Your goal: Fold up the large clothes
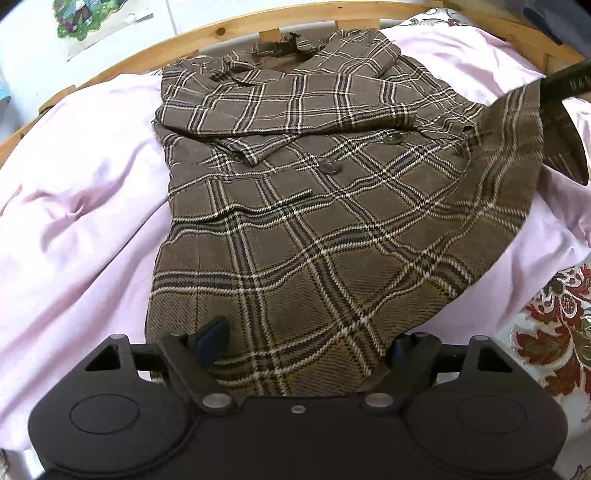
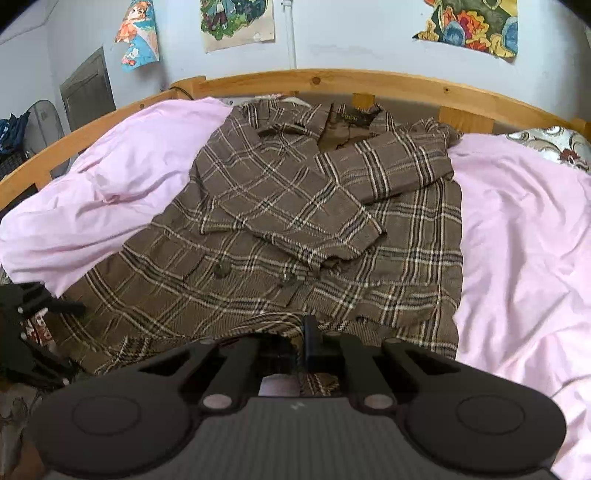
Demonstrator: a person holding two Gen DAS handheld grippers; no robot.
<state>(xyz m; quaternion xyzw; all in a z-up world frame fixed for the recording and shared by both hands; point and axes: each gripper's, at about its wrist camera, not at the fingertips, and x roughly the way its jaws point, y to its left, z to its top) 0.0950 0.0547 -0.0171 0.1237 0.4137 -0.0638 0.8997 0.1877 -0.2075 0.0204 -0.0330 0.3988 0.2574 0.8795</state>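
A brown plaid coat (image 1: 295, 221) lies front up on the bed, collar at the far end and both sleeves folded across its chest. My left gripper (image 1: 304, 345) stands open over the near hem, with the cloth lying between its wide-apart fingers (image 1: 212, 338). In the right wrist view the coat (image 2: 295, 229) fills the middle. My right gripper (image 2: 308, 343) is shut on the coat's hem edge, and a strip of plaid hangs below the pinched fingers. That right gripper (image 1: 546, 88) also shows at the upper right of the left wrist view, lifting the coat's corner. The left gripper (image 2: 55, 306) shows at the left edge.
A pink duvet (image 1: 85, 206) covers the bed on both sides of the coat. A wooden bed rail (image 2: 332, 79) curves around the far end. A floral sheet (image 1: 554, 325) shows near the right. Posters (image 2: 236, 22) hang on the pale wall behind.
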